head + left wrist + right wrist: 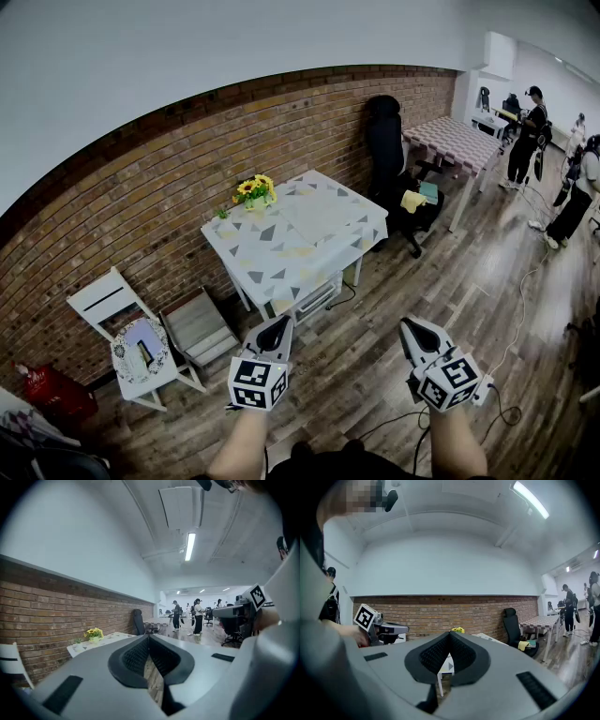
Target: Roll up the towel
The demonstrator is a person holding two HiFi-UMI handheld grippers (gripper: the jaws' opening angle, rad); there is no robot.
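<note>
Towel (pixel 323 217), apparently the pale cloth lying flat on the patterned table (pixel 255 261), awaits rolling; left gripper (pixel 275 328) and right gripper (pixel 413 330) hover well short, jaws closed, empty. Work not yet begun.

The table (pixel 272 253) wears a white cloth strewn with grey and pale yellow triangles, yellow sunflowers (pixel 255 187) at its ten o'clock corner, a red-brown brick wall (pixel 141 178) behind. At its two o'clock stand a black office chair (pixel 384 141) and a pink-checked table (pixel 459 141); at eight o'clock, a white folding chair (pixel 105 298). The left gripper (pixel 280 323) and right gripper (pixel 411 326) are grey, their cubes black-and-white squared.
</note>
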